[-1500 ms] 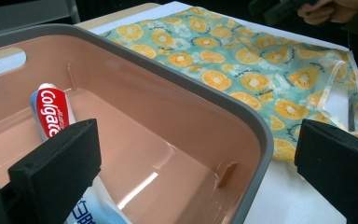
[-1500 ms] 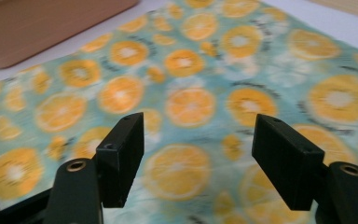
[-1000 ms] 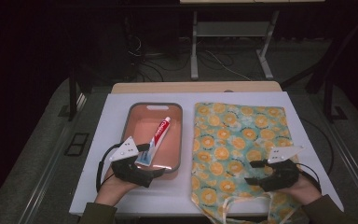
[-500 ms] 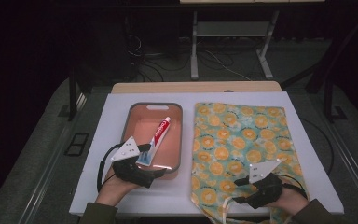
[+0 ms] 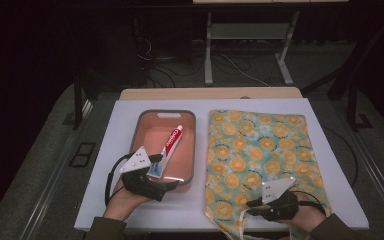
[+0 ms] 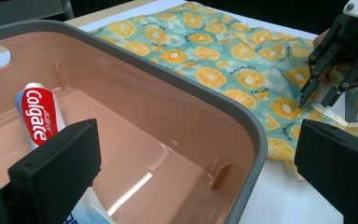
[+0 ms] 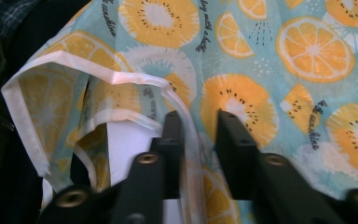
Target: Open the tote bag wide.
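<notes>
At a white-topped table (image 5: pixel 120 125), a person worked two hand-held grippers. From above, the left gripper (image 5: pixel 156 170) sat at the near left corner of a salmon-pink tub (image 5: pixel 162 114), its jaws hard to separate against the dark body. Its own view settled that: the jaws stood wide apart, one inside the tub beside the toothpaste tube (image 6: pixel 36 117), the other outside past the grey rim, gripping nothing. The tube lay slanted in the tub, its lower end cut off behind the near jaw there.

To the right lay an orange-slice print bag (image 5: pixel 260 150), flat on the table just beside the tub. The right gripper (image 5: pixel 254 206) rested at the bag's near edge, its tips too small to read from overhead. Its own view showed the jaws, having just been closing, drawn narrow on the bag's pale edge strip (image 7: pixel 186 140), with the mouth gaping at left. Whether both pads pressed the fabric was hard to make out. The person's sleeves were cropped at the bottom of the high view.
</notes>
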### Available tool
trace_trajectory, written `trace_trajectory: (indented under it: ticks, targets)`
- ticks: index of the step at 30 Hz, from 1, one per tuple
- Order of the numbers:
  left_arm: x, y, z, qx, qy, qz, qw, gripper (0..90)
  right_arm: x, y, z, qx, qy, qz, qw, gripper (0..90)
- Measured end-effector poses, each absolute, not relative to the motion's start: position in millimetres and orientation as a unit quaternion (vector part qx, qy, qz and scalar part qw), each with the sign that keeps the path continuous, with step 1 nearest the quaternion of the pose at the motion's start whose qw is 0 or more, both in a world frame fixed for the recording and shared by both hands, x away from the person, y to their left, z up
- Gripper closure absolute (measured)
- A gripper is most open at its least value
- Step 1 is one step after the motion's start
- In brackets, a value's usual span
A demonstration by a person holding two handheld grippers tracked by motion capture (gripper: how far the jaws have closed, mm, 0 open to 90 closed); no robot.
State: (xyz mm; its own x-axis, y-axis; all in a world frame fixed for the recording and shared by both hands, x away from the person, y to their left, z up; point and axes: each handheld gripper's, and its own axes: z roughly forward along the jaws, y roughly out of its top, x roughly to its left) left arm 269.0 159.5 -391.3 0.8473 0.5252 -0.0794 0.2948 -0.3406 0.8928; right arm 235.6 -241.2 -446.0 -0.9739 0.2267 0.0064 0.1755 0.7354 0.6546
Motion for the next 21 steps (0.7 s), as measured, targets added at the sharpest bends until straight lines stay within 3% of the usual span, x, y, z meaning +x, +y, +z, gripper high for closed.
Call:
trace_trajectory:
  ticks: [2,9,21]
  targets:
    - [269.0,159.1,-391.4,0.811,0.253,0.112,0.516,0.0,235.8,-240.6,-446.2,0.106,0.931,0.348,0.040,88.8]
    - [269.1,158.6,-391.4,0.811,0.253,0.112,0.516,0.0,238.3,-240.4,-445.6,0.123,0.928,0.351,0.028,90.0]
    - [269.3,157.8,-391.2,0.812,0.252,0.112,0.515,0.0,286.7,-229.0,-435.5,0.203,0.909,0.352,0.092,90.0]
